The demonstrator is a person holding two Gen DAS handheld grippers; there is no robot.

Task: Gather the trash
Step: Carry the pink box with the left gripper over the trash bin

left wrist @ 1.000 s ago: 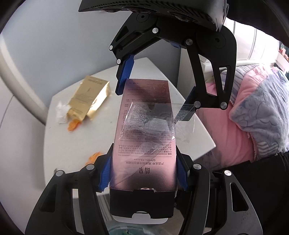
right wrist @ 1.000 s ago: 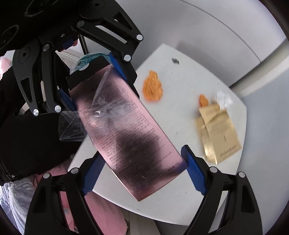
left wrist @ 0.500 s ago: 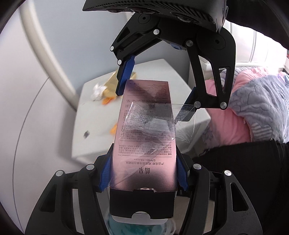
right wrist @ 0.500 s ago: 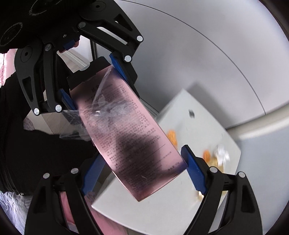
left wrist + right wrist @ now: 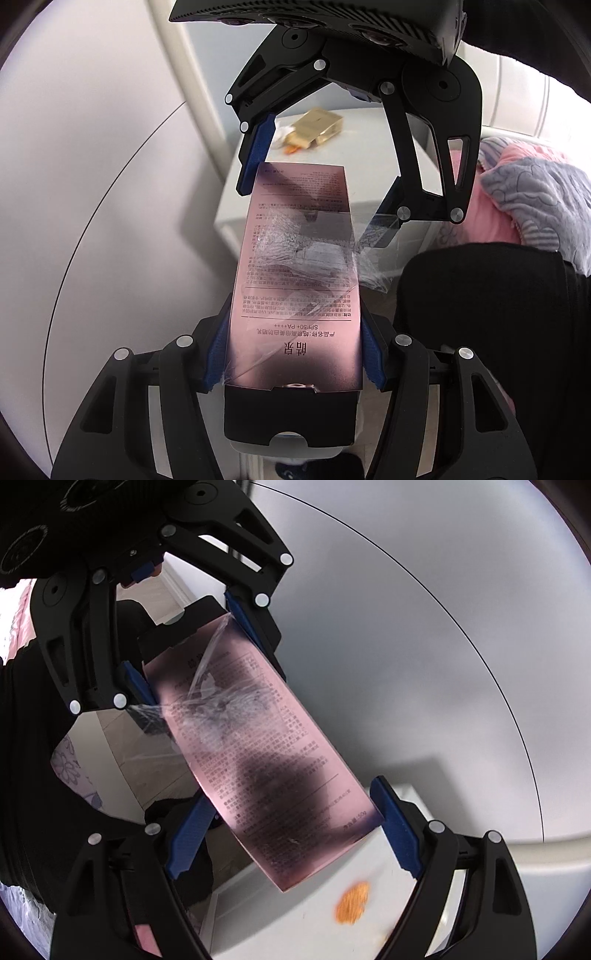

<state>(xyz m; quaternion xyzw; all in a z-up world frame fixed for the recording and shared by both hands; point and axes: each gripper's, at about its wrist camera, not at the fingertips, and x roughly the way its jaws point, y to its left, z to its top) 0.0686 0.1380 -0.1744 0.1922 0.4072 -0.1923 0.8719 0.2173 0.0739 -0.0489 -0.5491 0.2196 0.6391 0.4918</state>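
Two pairs of tongs are carrying a pink carton (image 5: 295, 280) above a white counter (image 5: 369, 147), the box hanging in the air between them. The left tongs (image 5: 293, 354) are clamping the carton's near end, blue pads pressing both long sides. The right tongs (image 5: 291, 834) are standing wide around the far end; one pad is lying against the box edge while the other sits just clear of the corner, so they appear to be bracketing rather than squeezing. The carton's long axis is running from one pair of tongs straight to the other, with torn clear film (image 5: 373, 240) trailing off one side. On the counter, a gold box (image 5: 316, 125) and an orange scrap (image 5: 352, 902) are waiting, well apart from the carton. No bin is showing in either view.
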